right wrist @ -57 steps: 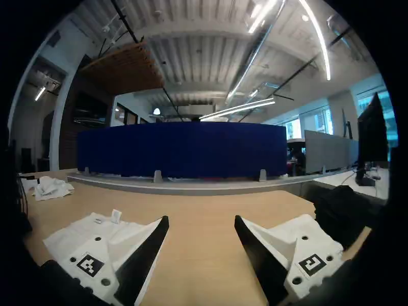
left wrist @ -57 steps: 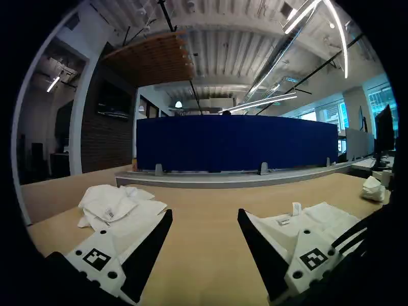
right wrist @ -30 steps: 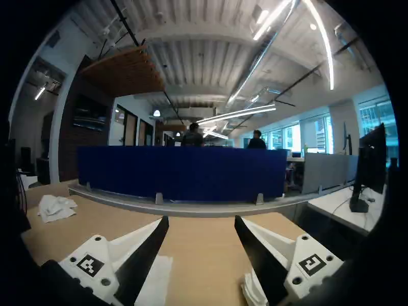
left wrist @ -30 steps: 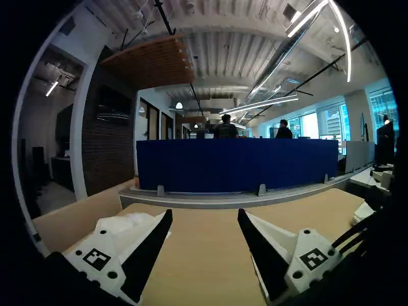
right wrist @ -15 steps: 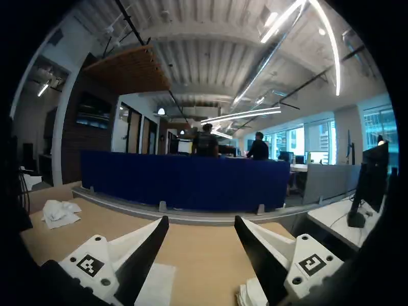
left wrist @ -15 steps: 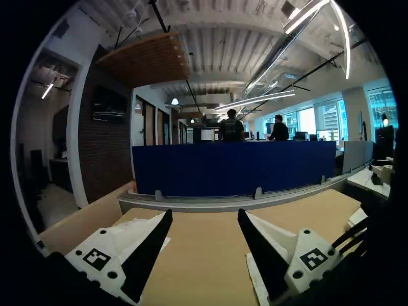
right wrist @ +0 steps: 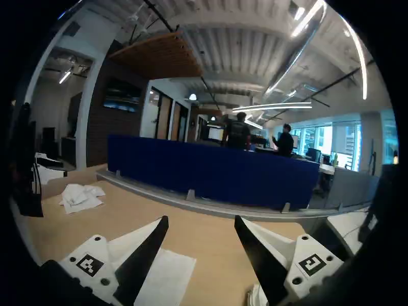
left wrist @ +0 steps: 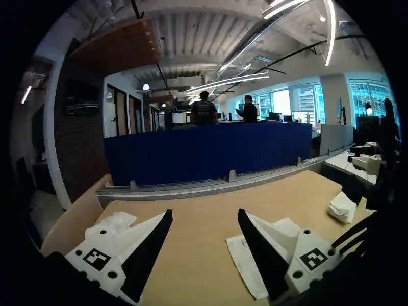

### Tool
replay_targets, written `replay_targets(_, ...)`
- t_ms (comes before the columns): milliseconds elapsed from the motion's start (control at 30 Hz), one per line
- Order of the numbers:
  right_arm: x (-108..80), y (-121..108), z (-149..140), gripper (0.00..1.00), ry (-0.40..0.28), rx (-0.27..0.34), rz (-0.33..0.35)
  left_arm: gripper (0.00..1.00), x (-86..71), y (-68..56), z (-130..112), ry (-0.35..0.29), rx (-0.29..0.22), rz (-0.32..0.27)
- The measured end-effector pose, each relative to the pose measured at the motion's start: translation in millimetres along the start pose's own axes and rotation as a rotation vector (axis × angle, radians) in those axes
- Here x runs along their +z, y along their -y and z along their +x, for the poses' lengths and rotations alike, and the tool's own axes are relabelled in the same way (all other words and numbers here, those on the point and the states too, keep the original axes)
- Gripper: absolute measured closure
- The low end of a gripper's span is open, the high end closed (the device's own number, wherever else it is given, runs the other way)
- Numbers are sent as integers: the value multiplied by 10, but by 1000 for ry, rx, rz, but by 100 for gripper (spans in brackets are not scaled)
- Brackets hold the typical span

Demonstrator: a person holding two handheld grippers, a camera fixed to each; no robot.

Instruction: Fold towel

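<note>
A flat white towel [left wrist: 244, 255] lies spread on the wooden table [left wrist: 204, 204], partly under the right finger of my left gripper [left wrist: 203, 213], which is open, holds nothing and hovers above the table. In the right gripper view the same flat towel [right wrist: 167, 278] lies low beside the left finger of my right gripper [right wrist: 200, 219], also open with nothing between its fingers. A crumpled white towel [left wrist: 115, 220] sits at the table's left end, and appears as a crumpled heap [right wrist: 79, 196] in the right gripper view.
A small stack of folded white towels [left wrist: 341, 206] rests near the table's right edge, and its corner [right wrist: 256, 297] peeks out beneath my right finger. A blue partition [left wrist: 204, 153] on a grey rail closes the table's far side. Two people stand beyond it.
Both grippers have risen and swung, so the table lies lower in both views. The flat towel and the folded stack now show more fully. Both grippers stay open.
</note>
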State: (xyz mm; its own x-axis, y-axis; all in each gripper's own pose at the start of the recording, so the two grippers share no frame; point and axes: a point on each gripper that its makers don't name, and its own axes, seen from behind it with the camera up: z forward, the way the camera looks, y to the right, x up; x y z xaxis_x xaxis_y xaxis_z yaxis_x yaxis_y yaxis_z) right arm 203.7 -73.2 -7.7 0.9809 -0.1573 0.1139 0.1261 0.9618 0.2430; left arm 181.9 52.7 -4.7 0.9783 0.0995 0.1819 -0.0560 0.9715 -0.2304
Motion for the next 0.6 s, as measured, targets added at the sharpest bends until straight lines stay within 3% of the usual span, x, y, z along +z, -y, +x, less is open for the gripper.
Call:
replay_targets(200,27,100,-54,0,51,-28,65,5,18,-186,-53,40,34,-80)
replay_targets(600,80,251,-429,0,136,-71,138,5,168,-491,-352,114,100,-155)
